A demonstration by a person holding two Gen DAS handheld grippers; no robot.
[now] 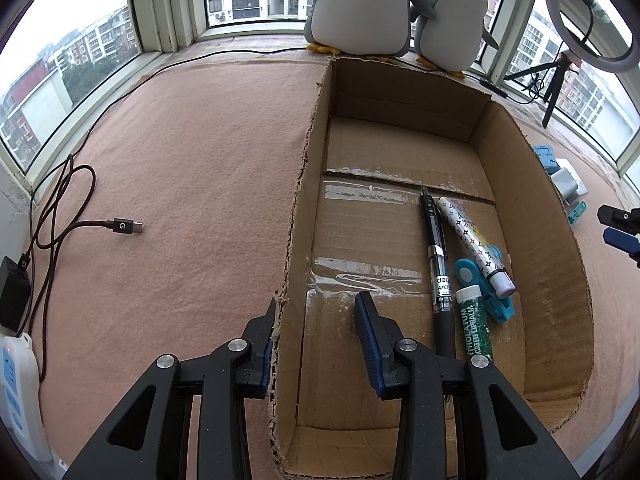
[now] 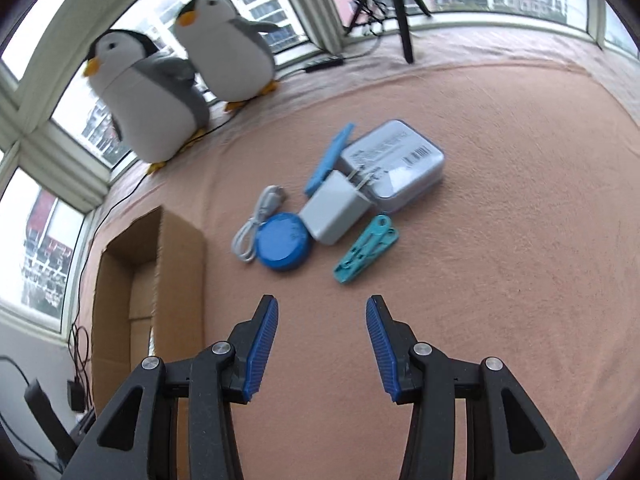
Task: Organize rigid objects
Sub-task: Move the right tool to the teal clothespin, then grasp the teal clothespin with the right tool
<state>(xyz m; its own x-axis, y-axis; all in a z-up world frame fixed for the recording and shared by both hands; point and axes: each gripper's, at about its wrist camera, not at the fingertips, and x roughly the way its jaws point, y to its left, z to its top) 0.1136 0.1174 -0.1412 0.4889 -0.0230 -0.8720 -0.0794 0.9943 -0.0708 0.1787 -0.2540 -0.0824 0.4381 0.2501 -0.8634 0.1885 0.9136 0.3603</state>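
left wrist view: left gripper [image 1: 320, 316] straddles the left wall of the cardboard box [image 1: 298, 216], one finger outside on the pink cloth [image 1: 192, 152], the other inside over the box floor. the jaws are at their narrowest with that wall between them; cannot tell if the pads actually press it. inside the box, toward its right side, lie a black pen [image 1: 438, 264], a white patterned pen [image 1: 474, 246] just beside it, a blue clip [image 1: 486, 292] partly under the patterned pen, and a green lip balm tube [image 1: 474, 320] touching the clip's near end. on the cloth left of the box a black cable [image 1: 120, 226] ends in a plug, a white power strip [image 1: 18, 392] at the far left edge. two penguin toys [image 1: 396, 12] sit on the sill behind the box. a ring light on a tripod [image 1: 592, 28] stands far right. the right gripper's tips [image 1: 620, 228] show at the right edge.

right wrist view, slightly blurred: right gripper [image 2: 322, 344] hangs over bare cloth, jaws partly apart, nothing between them. ahead on the cloth sits a cluster: a round blue tin [image 2: 284, 242], a white cable [image 2: 256, 228] touching its left, a white charger [image 2: 334, 212] touching its right, a grey-blue case [image 2: 394, 164] behind the charger, a flat blue piece [image 2: 330, 158] leaning at the case's left, a teal clip [image 2: 366, 254] nearest the gripper on the right. the box is to the left, apart from the cluster.
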